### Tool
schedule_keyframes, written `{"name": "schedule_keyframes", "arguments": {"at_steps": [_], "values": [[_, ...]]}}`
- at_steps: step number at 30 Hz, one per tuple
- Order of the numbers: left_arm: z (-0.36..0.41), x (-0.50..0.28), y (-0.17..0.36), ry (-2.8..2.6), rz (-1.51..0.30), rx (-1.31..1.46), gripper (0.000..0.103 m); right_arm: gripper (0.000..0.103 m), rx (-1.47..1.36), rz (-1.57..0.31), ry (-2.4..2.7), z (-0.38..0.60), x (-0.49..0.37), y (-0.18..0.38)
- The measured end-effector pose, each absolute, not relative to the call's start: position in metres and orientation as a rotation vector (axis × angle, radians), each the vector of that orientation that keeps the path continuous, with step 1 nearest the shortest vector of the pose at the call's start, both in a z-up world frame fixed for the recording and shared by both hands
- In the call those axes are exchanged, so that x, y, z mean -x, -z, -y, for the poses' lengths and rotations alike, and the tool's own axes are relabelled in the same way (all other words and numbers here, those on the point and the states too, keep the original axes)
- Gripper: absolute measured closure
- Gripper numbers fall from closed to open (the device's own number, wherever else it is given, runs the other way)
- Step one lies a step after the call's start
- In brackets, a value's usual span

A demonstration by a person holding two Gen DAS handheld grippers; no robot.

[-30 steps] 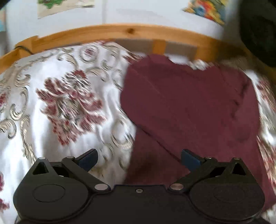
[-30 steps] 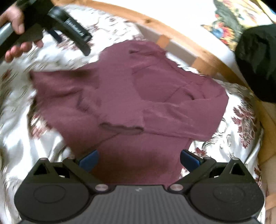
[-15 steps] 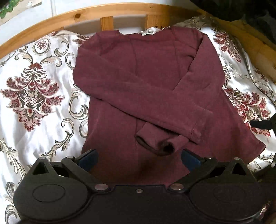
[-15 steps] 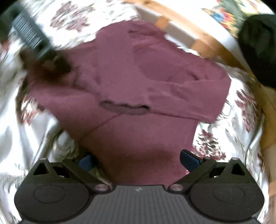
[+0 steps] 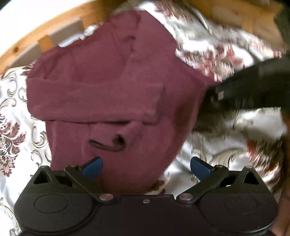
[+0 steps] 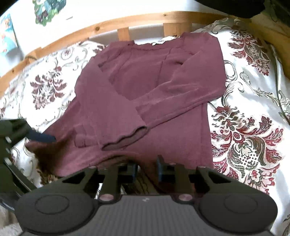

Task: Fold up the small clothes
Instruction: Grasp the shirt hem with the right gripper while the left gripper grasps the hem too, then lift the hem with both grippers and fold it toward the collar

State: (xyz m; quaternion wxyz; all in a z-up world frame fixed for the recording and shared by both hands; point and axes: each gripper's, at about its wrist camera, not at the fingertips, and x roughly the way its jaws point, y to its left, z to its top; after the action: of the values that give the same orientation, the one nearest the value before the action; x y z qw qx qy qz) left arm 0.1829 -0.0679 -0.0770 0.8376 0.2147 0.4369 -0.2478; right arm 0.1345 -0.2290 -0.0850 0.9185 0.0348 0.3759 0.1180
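Note:
A maroon long-sleeved shirt (image 6: 163,127) lies flat on the floral bedcover (image 6: 244,145) with both sleeves crossed over its chest. My right gripper (image 6: 147,169) is at the shirt's near hem. Its jaws are closing, a narrow gap remains, and the hem fabric sits between the pads. My left gripper (image 5: 146,168) is open and low over the shirt's (image 5: 108,90) bottom corner, one finger over cloth and the other over the cover. One of its blue fingertips (image 6: 43,137) shows by that corner in the right wrist view. The left wrist view is blurred on its right side, where the right gripper's black body (image 5: 253,87) shows.
A wooden bed rail (image 6: 126,20) curves behind the shirt's collar, with a white wall and pictures (image 6: 49,9) beyond it. A dark bundle (image 6: 235,7) sits at the far right corner. Bedcover spreads to both sides of the shirt.
The right jaws went from wide apart to a narrow gap around the hem. Both views have rolled. The left gripper shifted towards the shirt's bottom corner and sank closer to the bed.

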Motion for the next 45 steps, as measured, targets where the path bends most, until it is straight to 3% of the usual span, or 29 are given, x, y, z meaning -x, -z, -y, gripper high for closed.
{"name": "schedule_keyframes", "arguments": {"at_steps": [5,15,21,27,30,34,45], "values": [[0.078,-0.189,0.095,0.462,-0.990,-0.528,0.001,0.084,-0.092,-0.722,-0.222,0.233,-0.130,0.076],[0.039,-0.209,0.089,0.280,-1.025,-0.324,0.000,0.084,-0.116,-0.673,-0.160,0.241,-0.127,0.071],[0.039,-0.202,0.080,0.262,-0.955,-0.321,0.002,0.084,-0.116,-0.675,-0.162,0.240,-0.126,0.071],[0.053,-0.194,0.078,0.268,-0.895,-0.403,0.011,0.083,-0.117,-0.694,-0.152,0.240,-0.128,0.073],[0.054,-0.191,0.075,0.264,-0.865,-0.410,0.020,0.083,-0.114,-0.693,-0.149,0.241,-0.127,0.074],[0.050,-0.191,0.072,0.253,-0.847,-0.391,0.022,0.089,-0.086,-0.657,-0.149,0.237,-0.123,0.069],[0.037,-0.200,0.075,0.159,-0.870,-0.373,0.044,0.095,-0.084,-0.510,-0.141,0.240,-0.113,0.051]]}}
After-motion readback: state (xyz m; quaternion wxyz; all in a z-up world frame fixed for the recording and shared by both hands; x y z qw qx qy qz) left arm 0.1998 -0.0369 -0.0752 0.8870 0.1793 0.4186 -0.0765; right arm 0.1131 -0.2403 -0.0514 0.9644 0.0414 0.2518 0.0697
